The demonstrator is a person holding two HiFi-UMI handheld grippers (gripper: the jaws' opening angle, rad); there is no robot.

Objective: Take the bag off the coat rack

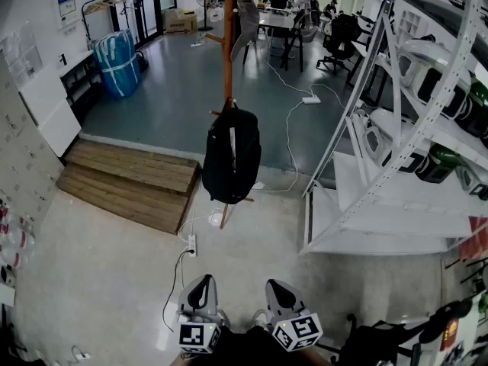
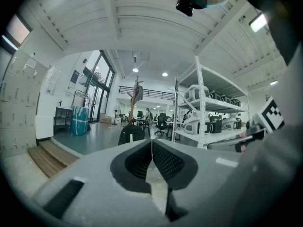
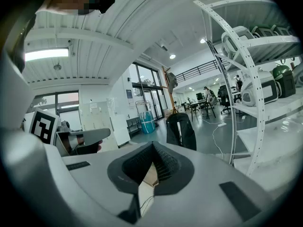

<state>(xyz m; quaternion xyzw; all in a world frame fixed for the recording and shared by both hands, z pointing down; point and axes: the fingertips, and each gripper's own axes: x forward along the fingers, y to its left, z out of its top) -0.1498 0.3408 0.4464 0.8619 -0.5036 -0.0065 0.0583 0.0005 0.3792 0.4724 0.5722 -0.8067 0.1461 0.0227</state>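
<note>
A black backpack (image 1: 231, 155) hangs low on a tall brown wooden coat rack (image 1: 228, 36) in the middle of the head view, a few steps ahead of me. The same backpack (image 2: 130, 134) shows small in the left gripper view and the backpack (image 3: 181, 129) larger in the right gripper view, beyond the jaws. My left gripper (image 1: 201, 290) and right gripper (image 1: 276, 292) sit side by side at the bottom of the head view, well short of the bag. Both are shut with nothing between the pads. A grey garment (image 1: 245, 21) hangs higher on the rack.
A white metal shelving unit (image 1: 396, 128) with helmets and gear fills the right side. Wooden steps (image 1: 130, 180) lie left of the rack. A white power strip (image 1: 191, 245) and cable lie on the floor between me and the rack. A blue wrapped bundle (image 1: 117, 62) stands at back left.
</note>
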